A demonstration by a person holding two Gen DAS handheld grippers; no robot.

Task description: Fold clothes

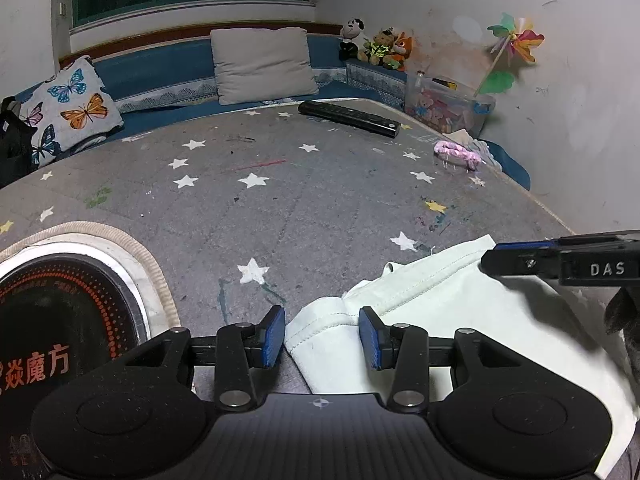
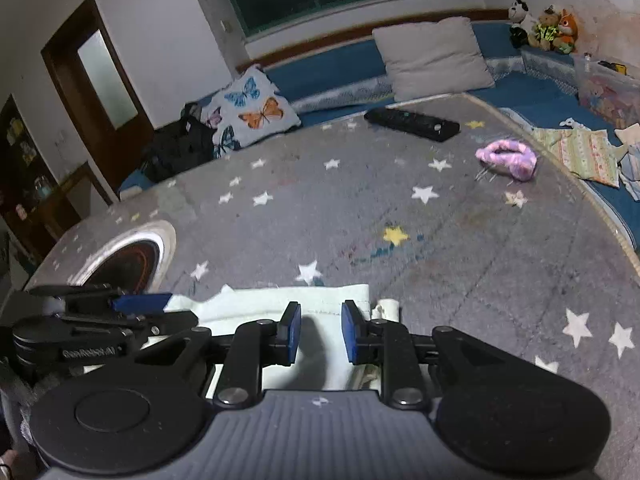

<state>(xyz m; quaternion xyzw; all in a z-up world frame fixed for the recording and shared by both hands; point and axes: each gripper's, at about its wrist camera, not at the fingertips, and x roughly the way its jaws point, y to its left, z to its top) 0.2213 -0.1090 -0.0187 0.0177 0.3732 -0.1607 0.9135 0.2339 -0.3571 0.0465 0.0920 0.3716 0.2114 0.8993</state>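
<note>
On the star rug: pale mint garment (image 1: 460, 320), bunched, at the near edge by both grippers.
Surface: grey rug w/ white stars (image 1: 248, 208), a few yellow ones, pen/paint marks on it.
Garment: folded/rumpled, stitched hem showing; a rolled edge lies between the left tool's pads; in right wrist view (image 2: 280, 304) it spreads flat under both tools.
Left gripper (image 1: 322, 332): pads part-open, approx mid gap; cloth fold sits in the gap, but pads don't visibly press it, so no clear hold.
Left fingers (image 1: 274, 330): blue pads, upright, either side of the fold.
Right gripper (image 2: 320, 330): pads narrowly apart, above/over the cloth; a dark shadow shows btwn them; can't tell if any fabric is pinched, looks like none.
Right gripper, from left view (image 1: 520, 258): comes in from the right, over the cloth's far corner.
Left gripper, from right view (image 2: 140, 302): at left, blue pad at the cloth's left edge.
Round mat (image 1: 80, 300): dark disc w/ orange dots & light rim, left of the garment, apart from it.
Remote (image 1: 348, 118): black, long, far side of rug.
Pink item (image 1: 458, 154): small knit bundle, far right, well apart from the garment.
Cushions: grey pillow (image 1: 262, 64) and butterfly pillow (image 1: 70, 104) on the blue bench.
Plush toys (image 1: 376, 46): corner ledge, beside a clear toy box (image 1: 448, 106) and a pinwheel (image 1: 516, 40).
</note>
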